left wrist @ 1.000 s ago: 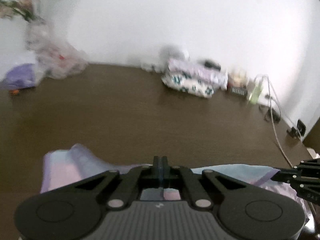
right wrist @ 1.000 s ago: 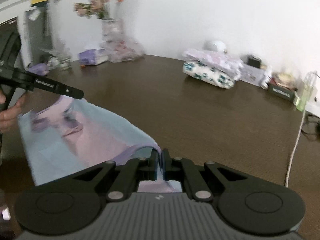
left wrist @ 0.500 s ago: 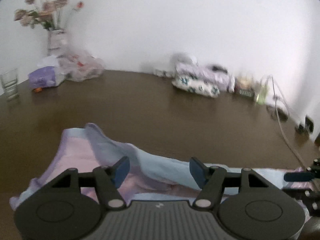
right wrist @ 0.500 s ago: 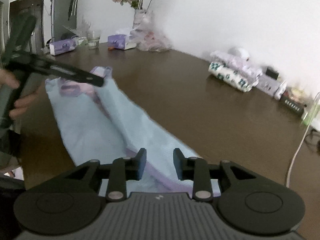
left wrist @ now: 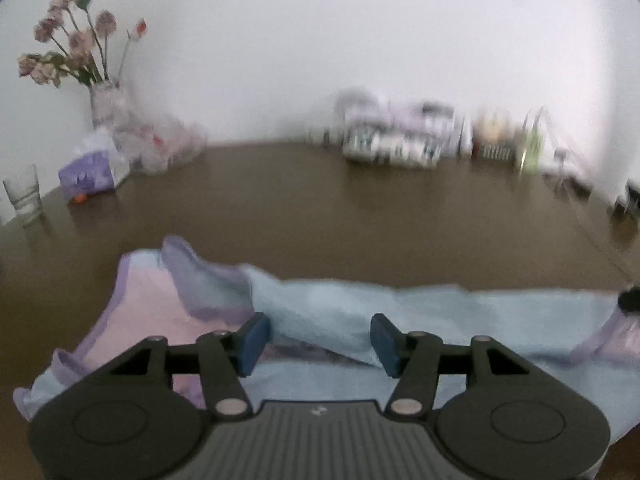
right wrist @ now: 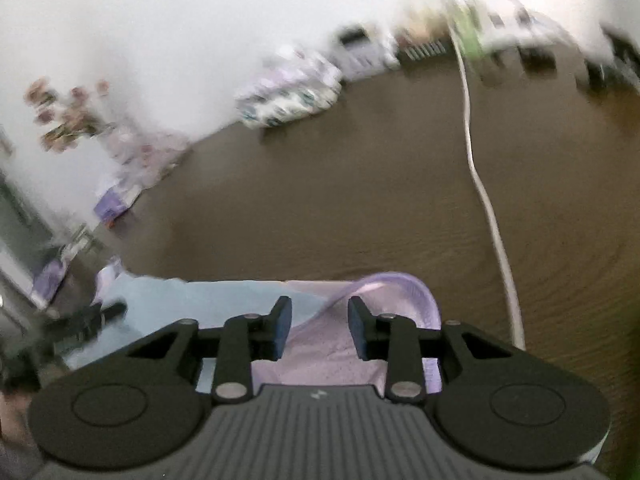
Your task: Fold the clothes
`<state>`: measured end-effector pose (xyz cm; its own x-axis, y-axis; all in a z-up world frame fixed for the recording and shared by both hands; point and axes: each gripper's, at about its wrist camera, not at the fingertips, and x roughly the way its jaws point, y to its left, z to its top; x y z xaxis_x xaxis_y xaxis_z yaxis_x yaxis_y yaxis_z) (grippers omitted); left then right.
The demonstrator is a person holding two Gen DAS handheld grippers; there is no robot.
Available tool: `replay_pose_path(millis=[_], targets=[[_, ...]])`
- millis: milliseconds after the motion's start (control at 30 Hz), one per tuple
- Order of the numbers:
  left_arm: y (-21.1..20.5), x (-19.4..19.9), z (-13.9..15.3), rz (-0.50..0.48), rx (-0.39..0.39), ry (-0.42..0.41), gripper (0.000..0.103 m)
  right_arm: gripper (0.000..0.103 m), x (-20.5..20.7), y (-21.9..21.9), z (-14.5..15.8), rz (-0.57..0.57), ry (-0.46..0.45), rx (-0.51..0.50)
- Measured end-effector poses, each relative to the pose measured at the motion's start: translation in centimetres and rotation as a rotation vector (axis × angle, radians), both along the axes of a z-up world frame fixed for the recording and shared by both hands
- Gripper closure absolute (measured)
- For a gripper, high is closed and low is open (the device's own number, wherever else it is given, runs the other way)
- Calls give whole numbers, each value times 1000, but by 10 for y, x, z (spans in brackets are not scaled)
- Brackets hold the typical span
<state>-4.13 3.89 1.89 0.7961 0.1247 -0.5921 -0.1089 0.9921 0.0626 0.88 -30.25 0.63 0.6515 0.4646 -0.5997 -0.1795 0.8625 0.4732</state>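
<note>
Both views are motion-blurred, so fine detail is uncertain. The left gripper [left wrist: 318,338] hangs with jaws spread wide, gripping nothing, just over a light blue and pink garment [left wrist: 360,312] lying rumpled on the brown table [left wrist: 340,220]. The right gripper [right wrist: 319,326] is likewise released, apparently above the garment's lilac edge.

Left claw [left wrist: 316,338] spread wide, right claw [right wrist: 319,327] parted
</note>
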Motion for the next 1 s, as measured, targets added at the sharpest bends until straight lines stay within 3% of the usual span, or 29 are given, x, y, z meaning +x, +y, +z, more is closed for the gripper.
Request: replay_pose_path(millis=[33, 133, 200, 300, 367, 433, 567, 700, 733, 767, 867, 933, 1000], targets=[[-1, 1, -2, -3, 4, 12, 48, 98, 4, 2, -1, -23, -2, -9], [0, -1, -6, -19, -14, 10, 47, 101, 11, 5, -4, -121, -41, -55], [1, -2, -8, -28, -20, 5, 46, 100, 16, 5, -7, -171, -60, -60], [-2, -6, -9, -42, -6, -7, 46, 90, 12, 9, -8, -209, -98, -70], [-4, -9, -10, -53, 4, -15, 46, 81, 6, 12, -3, -182, -101, -118], [-4, -9, -9, -59, -3, -20, 45, 81, -6, 20, 4, -138, -110, -153], [-1, -8, -10, -78, -33, -13, 44, 81, -14, 38, 2, 43, -22, -30], [-3, -8, -10, -94, -34, -14, 43, 79, -5, 61, -7, 91, -6, 56], [-3, -8, -11, -93, -35, -14, 43, 87, -2, 66, -6, 94, -12, 57], [-2, -8, -11, -92, -38, -14, 42, 103, 0, 70, -6, 96, -21, 56], [1, -8, -11, -89, -58, -13, 41, 103, -1, 74, -2, 51, -52, -40], [1, -9, -11, -89, -55, -15, 41, 98, -10, 62, 1, 39, -51, -73], [2, -11, -9, -91, -56, -32, 41, 82, -22, 48, 3, 58, -55, -77]])
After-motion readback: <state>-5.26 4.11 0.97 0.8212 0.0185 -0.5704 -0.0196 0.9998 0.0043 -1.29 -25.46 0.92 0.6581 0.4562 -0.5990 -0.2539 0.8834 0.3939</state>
